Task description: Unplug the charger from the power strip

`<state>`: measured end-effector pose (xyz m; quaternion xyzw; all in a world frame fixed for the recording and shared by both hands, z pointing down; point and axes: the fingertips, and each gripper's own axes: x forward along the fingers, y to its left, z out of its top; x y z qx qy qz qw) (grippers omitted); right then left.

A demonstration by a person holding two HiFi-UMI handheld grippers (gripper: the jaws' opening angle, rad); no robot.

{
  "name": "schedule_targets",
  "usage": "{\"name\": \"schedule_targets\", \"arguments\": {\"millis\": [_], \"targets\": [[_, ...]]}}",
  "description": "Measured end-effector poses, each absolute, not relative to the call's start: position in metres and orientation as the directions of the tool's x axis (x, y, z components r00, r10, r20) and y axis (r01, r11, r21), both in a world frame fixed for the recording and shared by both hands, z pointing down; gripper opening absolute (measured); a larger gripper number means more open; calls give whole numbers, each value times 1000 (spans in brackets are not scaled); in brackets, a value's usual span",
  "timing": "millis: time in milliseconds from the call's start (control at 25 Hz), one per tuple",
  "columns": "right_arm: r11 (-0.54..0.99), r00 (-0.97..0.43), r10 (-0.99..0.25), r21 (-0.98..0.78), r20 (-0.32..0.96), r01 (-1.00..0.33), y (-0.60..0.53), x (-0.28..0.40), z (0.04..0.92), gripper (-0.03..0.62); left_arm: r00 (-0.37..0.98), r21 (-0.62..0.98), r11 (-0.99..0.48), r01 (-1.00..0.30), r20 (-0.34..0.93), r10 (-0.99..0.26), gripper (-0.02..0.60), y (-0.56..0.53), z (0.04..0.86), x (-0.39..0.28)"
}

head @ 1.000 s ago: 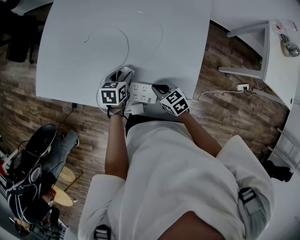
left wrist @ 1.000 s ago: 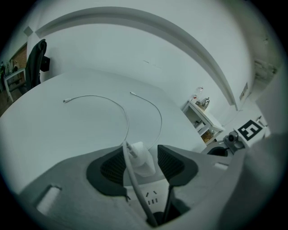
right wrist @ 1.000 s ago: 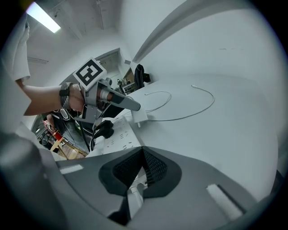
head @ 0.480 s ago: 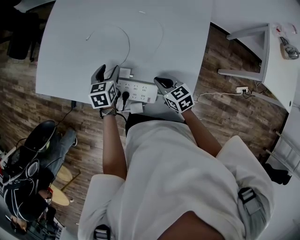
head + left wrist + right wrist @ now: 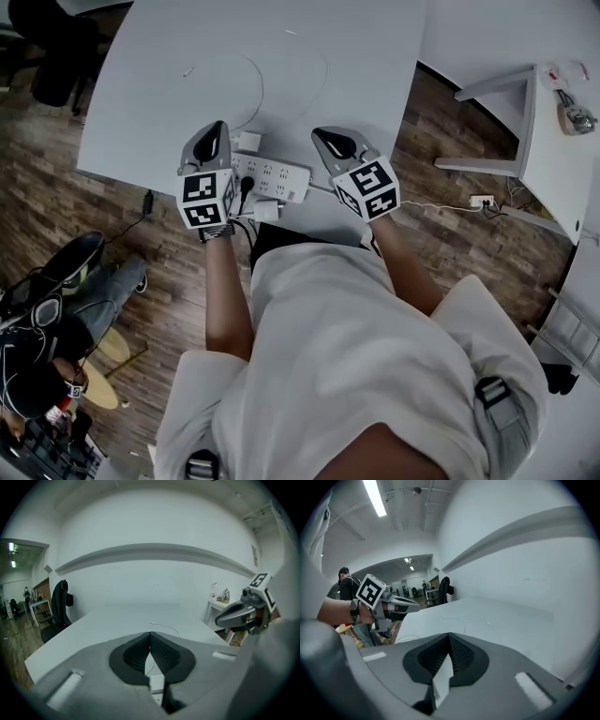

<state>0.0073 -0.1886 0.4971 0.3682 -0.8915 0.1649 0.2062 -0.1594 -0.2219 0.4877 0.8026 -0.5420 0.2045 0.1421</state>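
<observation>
A white power strip (image 5: pixel 273 176) lies near the table's front edge, with a black plug (image 5: pixel 248 185) in its left part. The small white charger (image 5: pixel 249 142) sits at the strip's far left corner; whether it is plugged in I cannot tell. Its thin white cable (image 5: pixel 255 86) loops away over the table. My left gripper (image 5: pixel 216 127) hangs above the strip's left end, shut and holding nothing (image 5: pixel 150 633). My right gripper (image 5: pixel 322 135) hangs above the strip's right end, also shut and holding nothing (image 5: pixel 449 635). Each gripper view shows the other gripper in the air.
A second white block (image 5: pixel 265 211) lies at the strip's near side. The grey table (image 5: pixel 356 56) stretches away ahead. A black office chair (image 5: pixel 58 58) stands far left, a white side table (image 5: pixel 553 122) at right, a floor socket (image 5: pixel 484 200) below it. A seated person (image 5: pixel 56 319) is at lower left.
Both grippers have lifted off the power strip and moved apart. The left jaws stood open half a second ago and are now shut. The charger stays on the table.
</observation>
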Motion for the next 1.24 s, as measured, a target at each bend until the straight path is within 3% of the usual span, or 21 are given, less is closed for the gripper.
{"name": "schedule_targets", "arguments": {"millis": [680,960,1240], "targets": [[701,-692,-713,100,114,-706,-200,23,266,2,330,-193,-353,-915,141,-933,5,-183,276,-129],[688,-696,-718,168,14,-706,-188,26,212,2,344,-273,-348,-897,67,-937,5,-167,229,-117],[703,-712,-702,157,-7,-694,-176,23,196,2,343,-271,-348,-898,69,-937,5,-159,224,-117]]}}
